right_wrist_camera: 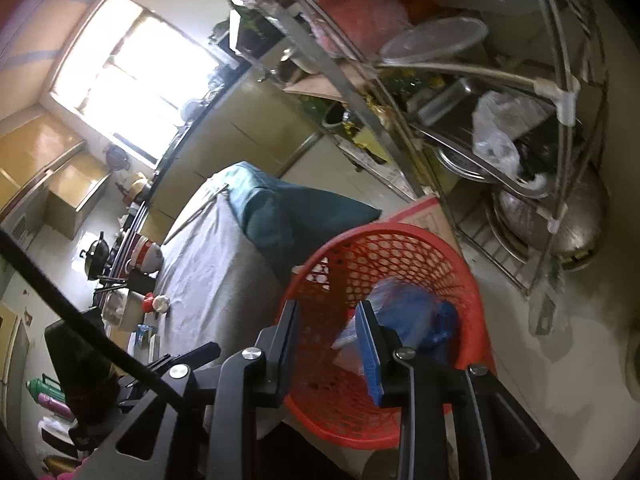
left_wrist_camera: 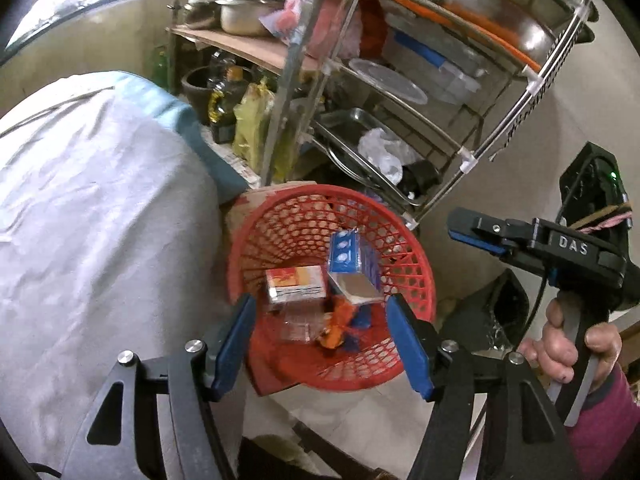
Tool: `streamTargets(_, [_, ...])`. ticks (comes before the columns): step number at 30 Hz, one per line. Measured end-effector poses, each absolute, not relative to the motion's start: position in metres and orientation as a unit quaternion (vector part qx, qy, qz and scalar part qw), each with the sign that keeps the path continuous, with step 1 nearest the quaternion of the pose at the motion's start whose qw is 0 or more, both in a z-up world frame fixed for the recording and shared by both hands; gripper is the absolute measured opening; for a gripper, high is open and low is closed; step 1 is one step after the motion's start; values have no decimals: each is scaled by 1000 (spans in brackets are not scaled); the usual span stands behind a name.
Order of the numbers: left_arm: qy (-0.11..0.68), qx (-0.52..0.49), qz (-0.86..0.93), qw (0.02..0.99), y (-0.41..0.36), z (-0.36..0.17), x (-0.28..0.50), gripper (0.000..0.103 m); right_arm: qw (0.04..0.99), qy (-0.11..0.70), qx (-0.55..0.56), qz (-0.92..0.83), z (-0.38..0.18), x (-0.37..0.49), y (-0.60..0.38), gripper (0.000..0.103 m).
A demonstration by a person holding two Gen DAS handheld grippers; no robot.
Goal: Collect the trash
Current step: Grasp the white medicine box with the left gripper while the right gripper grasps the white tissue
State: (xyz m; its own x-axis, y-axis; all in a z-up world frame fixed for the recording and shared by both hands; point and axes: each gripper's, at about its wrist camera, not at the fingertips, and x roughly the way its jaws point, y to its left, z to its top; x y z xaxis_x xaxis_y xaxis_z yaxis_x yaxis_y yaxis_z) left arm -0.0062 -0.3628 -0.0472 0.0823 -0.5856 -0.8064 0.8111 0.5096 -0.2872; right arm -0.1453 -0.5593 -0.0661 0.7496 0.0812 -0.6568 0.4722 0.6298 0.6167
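A red mesh basket (left_wrist_camera: 280,216) stands on the floor beside the cloth-covered table. Inside lie an orange-and-white carton (left_wrist_camera: 296,288), a blue-and-white carton (left_wrist_camera: 352,264) and an orange wrapper (left_wrist_camera: 338,324). My left gripper (left_wrist_camera: 324,344) is open and empty just above the basket's near rim. My right gripper (right_wrist_camera: 330,344) is open over the basket (right_wrist_camera: 400,240), and a blurred blue plastic wrapper (right_wrist_camera: 404,312) lies just past its fingers inside the basket. The right gripper also shows in the left wrist view (left_wrist_camera: 476,232), held to the right of the basket.
A table under a white cloth (left_wrist_camera: 100,208) with a teal cloth edge (right_wrist_camera: 288,208) fills the left. A steel rack (left_wrist_camera: 400,92) with pots, trays, lids and a plastic bag stands behind the basket. A kitchen counter (right_wrist_camera: 132,216) with cookware runs along the far wall.
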Motion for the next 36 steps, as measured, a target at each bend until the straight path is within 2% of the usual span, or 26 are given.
streamTargets(8, [441,105,-404,794,-260,-32,13,69,854,362,370,-54,-53,-78,-499,32])
streamTargets(13, [447,69,-304,839,-155,-36,43,69,860,381,340,0,-46,-28,-444,32])
streamTargets(15, [455,45,-251,853,-105,-41,62,74,861,396,318,26,-44,0,-413,32])
streamTargets(20, [478,-13,-156,864,-33,-52,101,74,861,419,278,79,-46,61,-350,32])
streamTargets(24, [488,-48,-150,858,-23,-57,123,74,852,441,259,111,-52,121,-308,32])
streamTargets(32, [508,-54,-115,852,-40,-82,168,76,842,466,249,110,-61,236,-250,34])
streamTargets(34, [508,-53,-106,853,-42,-87,173,76,845,465,245,97,-62,255,-245,41])
streamTargets(35, [509,-48,-99,854,-42,-89,174,76,849,465,237,87,-64,266,-241,49])
streamTargets(36, [508,-44,-96,855,-43,-91,175,76,850,466,231,80,-66,273,-238,68])
